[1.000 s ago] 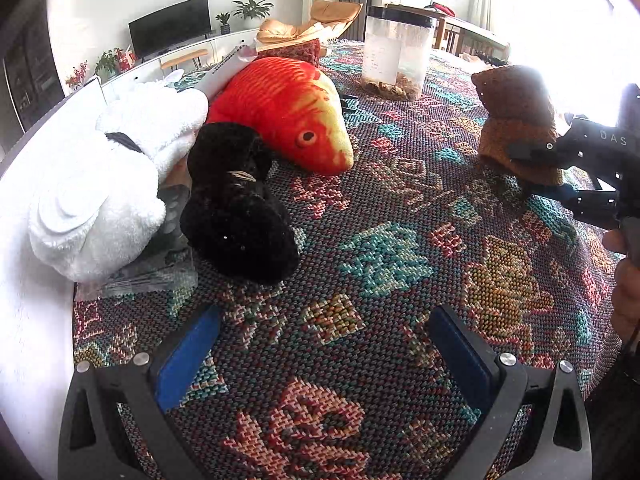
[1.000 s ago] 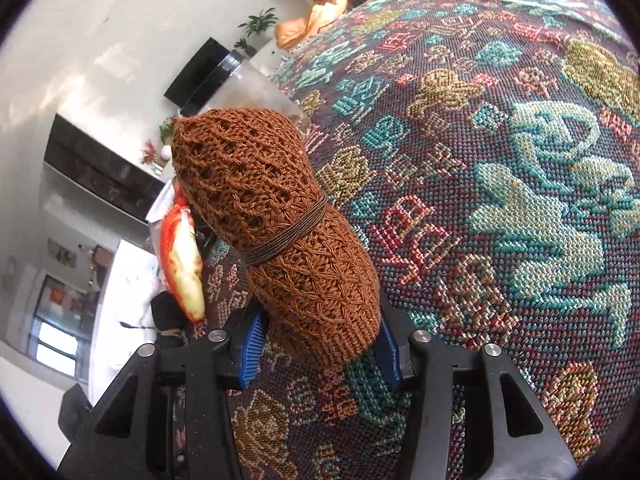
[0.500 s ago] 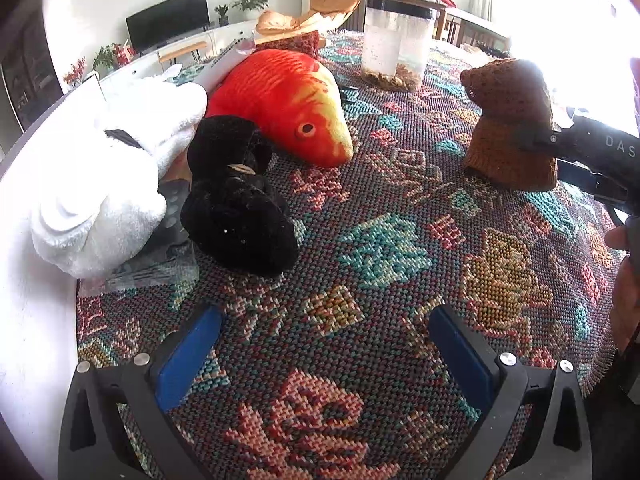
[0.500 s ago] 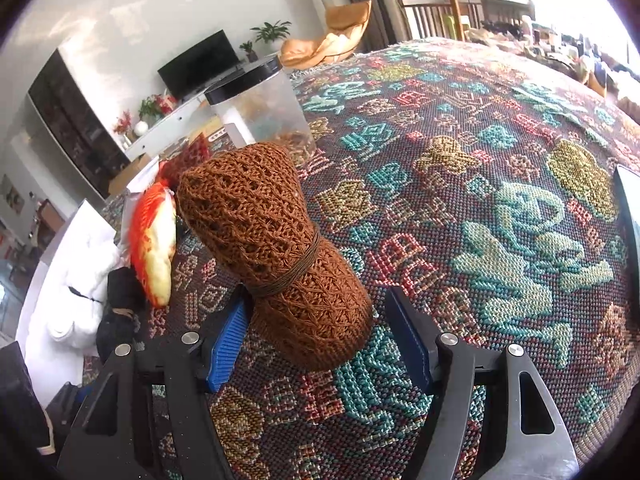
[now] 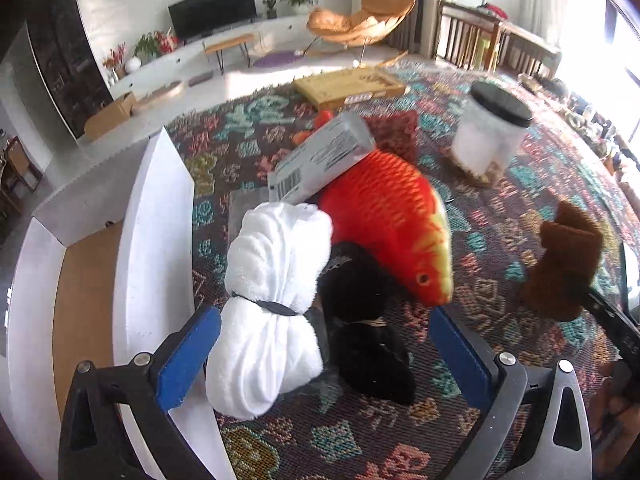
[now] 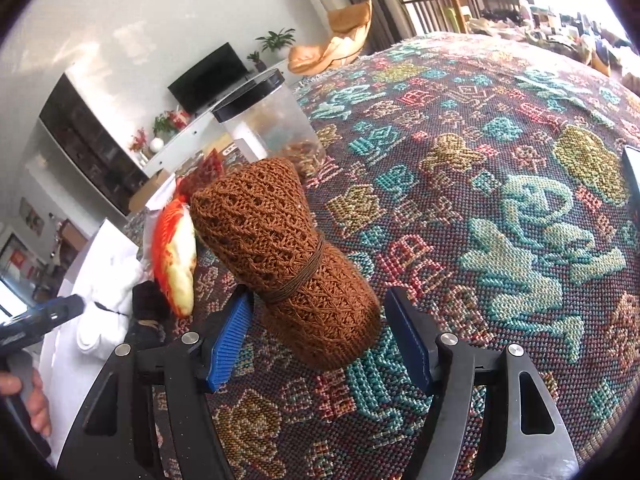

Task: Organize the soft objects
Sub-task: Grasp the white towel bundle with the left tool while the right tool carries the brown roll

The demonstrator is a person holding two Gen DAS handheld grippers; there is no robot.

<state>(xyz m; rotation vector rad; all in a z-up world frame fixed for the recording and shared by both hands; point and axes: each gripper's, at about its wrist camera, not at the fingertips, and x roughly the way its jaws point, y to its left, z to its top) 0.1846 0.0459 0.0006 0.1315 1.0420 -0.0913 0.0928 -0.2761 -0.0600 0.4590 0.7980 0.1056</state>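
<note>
In the right wrist view a brown knit roll [image 6: 288,264], tied round the middle, stands on the patterned cloth [image 6: 500,200]. My right gripper [image 6: 320,342] is open around its base, and the pads do not press on it. In the left wrist view my left gripper [image 5: 322,354] is open and held above a white towel roll [image 5: 272,312] and a black roll [image 5: 368,344]. An orange fish plush [image 5: 392,224] lies just behind them. The brown knit roll [image 5: 564,264] stands at the right, with part of my right gripper [image 5: 612,328] beside it.
A white open box [image 5: 152,240] stands along the cloth's left edge. A grey carton [image 5: 324,160] leans on the fish. A clear jar with a black lid [image 5: 492,132] and a wooden tray [image 5: 348,86] stand further back. A person's hand [image 6: 24,396] holds the left gripper.
My left gripper has risen and swung left, now over the white and black rolls. My right gripper's jaws opened off the brown knit roll, which stands free on the cloth.
</note>
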